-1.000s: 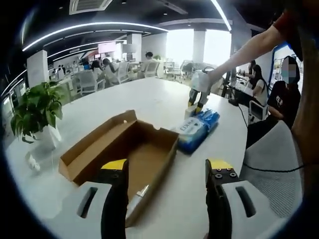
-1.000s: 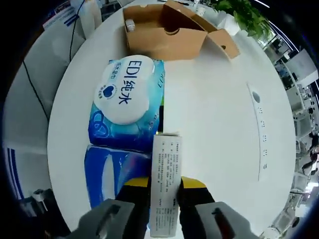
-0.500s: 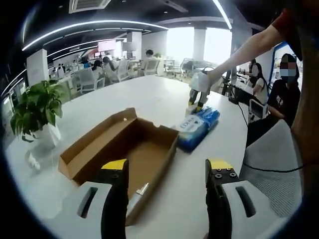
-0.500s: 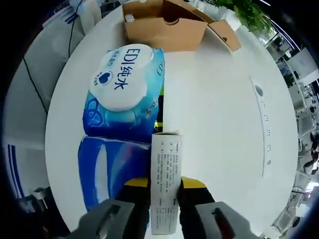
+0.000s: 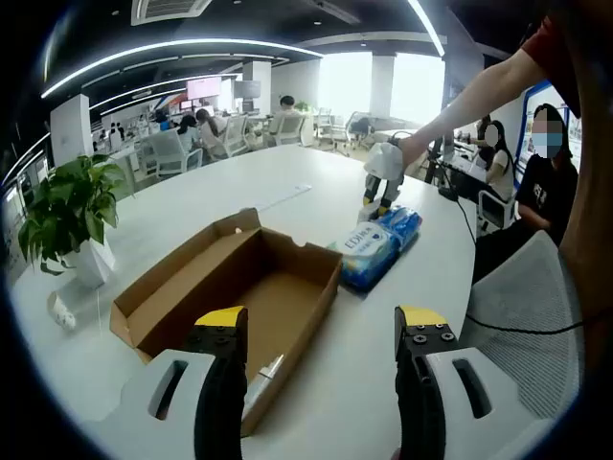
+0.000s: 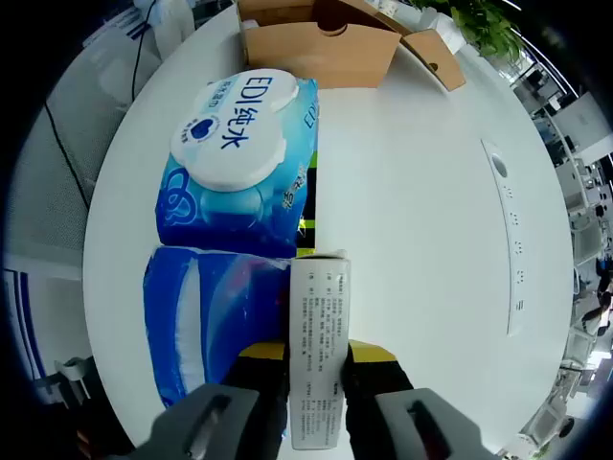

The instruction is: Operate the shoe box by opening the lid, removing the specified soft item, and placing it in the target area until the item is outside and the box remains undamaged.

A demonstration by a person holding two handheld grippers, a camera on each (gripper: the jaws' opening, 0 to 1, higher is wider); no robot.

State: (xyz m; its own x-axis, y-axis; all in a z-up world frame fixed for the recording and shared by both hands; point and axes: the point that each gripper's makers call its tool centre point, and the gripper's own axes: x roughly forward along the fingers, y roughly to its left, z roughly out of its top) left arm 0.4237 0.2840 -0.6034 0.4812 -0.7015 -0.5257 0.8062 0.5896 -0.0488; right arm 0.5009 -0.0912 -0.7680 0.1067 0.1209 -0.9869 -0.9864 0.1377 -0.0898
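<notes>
A white round table carries an open cardboard shoe box, 2 blue wipe packs and a potted plant.

My left gripper has two black jaws capped with yellow tips, each rising from a pale grey body with a slot; small screws dot the right one. My right gripper is built the same: yellow-tipped, black, grey below. My sleeve is dark red.

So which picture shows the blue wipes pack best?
The right gripper view: the blue wet-wipes pack with a white lid lies close, label readable. The left gripper view shows it smaller, beside the open brown cardboard box.
</notes>
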